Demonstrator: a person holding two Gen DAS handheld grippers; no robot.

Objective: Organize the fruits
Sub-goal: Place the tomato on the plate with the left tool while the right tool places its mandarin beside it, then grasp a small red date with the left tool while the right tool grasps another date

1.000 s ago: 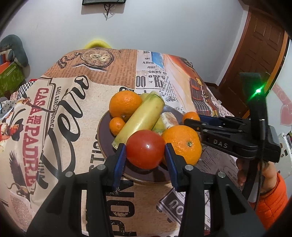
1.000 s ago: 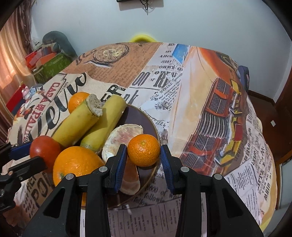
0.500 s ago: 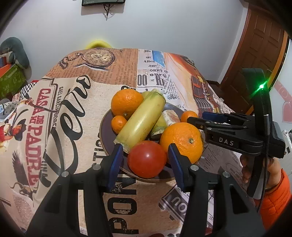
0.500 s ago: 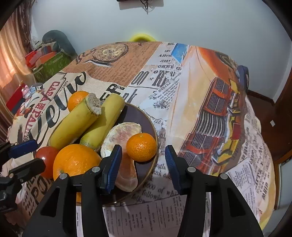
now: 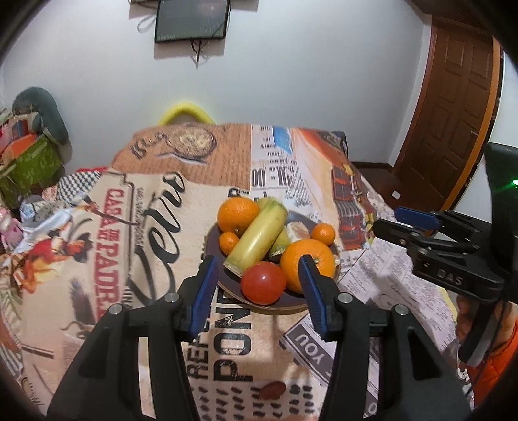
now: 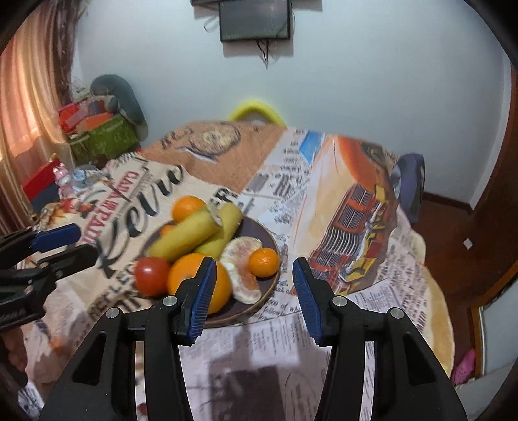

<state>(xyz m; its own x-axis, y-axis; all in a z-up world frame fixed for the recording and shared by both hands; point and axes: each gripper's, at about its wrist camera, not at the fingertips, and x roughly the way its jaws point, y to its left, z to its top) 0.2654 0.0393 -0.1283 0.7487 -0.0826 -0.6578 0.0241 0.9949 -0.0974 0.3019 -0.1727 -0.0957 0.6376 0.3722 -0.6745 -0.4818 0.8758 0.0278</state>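
A dark plate (image 5: 212, 241) piled with fruit sits at the centre of a tabletop (image 5: 149, 207) draped in a newspaper-and-vintage-car print cloth. In the left wrist view the left tool (image 5: 257, 285) hangs above the plate's near edge, its blue pads spread wide and gripping nothing; a red tomato (image 5: 263, 282) lies between them in the frame, with a large orange (image 5: 307, 259) just to its right. Behind these rest two yellow-green stalks (image 5: 257, 239), another orange (image 5: 238, 213), a small mandarin (image 5: 228, 243) at the left and a second mandarin (image 5: 323, 234) at the right. The right tool (image 6: 254, 288), seen from its own camera, is likewise spread and empty, held over the plate's right rim (image 6: 275, 281); a peeled citrus piece (image 6: 244, 262) lies beside the mandarin (image 6: 264, 261) there. A dark screen (image 6: 254, 19) hangs on the wall at the top of the frame.
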